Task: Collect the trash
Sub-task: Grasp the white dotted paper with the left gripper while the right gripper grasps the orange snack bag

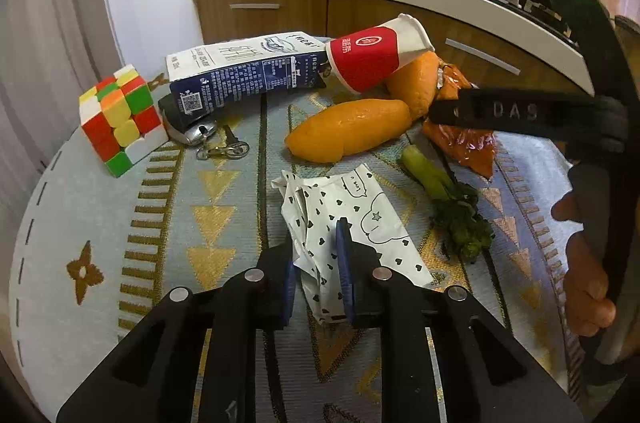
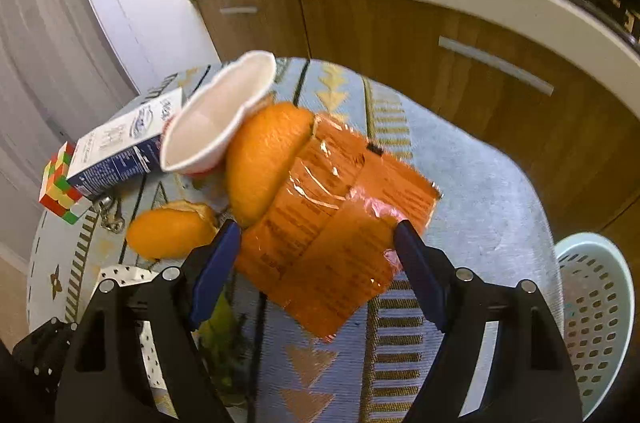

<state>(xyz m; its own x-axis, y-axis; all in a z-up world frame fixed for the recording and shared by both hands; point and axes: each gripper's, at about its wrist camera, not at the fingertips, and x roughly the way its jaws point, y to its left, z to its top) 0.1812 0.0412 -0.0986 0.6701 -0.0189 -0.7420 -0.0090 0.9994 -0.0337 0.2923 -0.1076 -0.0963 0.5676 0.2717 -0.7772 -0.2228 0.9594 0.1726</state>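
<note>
- A crumpled white paper wrapper [image 1: 344, 223] with black hearts lies on the patterned cloth of the bench [image 1: 192, 191], and my left tool [image 1: 318, 283] has its two blue pads [image 1: 343, 263] pressed against the wrapper's near end, gripping it.
- An orange plastic packet [image 2: 332, 223] lies flat farther along the bench; my right tool [image 2: 318, 243] hangs over it with its jaws spread wide, one on each side of the packet, closed on nothing.
- Two pieces of orange peel sit beside the packet: one peel piece [image 2: 264, 159] overlaps the packet's far edge, the other peel [image 1: 348, 129] lies alone toward the wrapper.
- A red-and-white paper cup [image 1: 376, 55] lies tipped on its side, touching the upper peel and the end of a blue-and-white milk carton [image 1: 244, 71], which also lies flat.
- A green vegetable stalk [image 1: 444, 199] lies just right of the wrapper in the left wrist view.
- A scrambled puzzle cube [image 1: 120, 119] stands at the bench's left edge, with a key ring [image 1: 224, 147] between it and the carton.
- A pale perforated basket [image 2: 596, 303] stands beyond the bench's right edge in the right wrist view.
- Wooden kitchen cabinets [image 2: 400, 35] under a white countertop fill the background.
</note>
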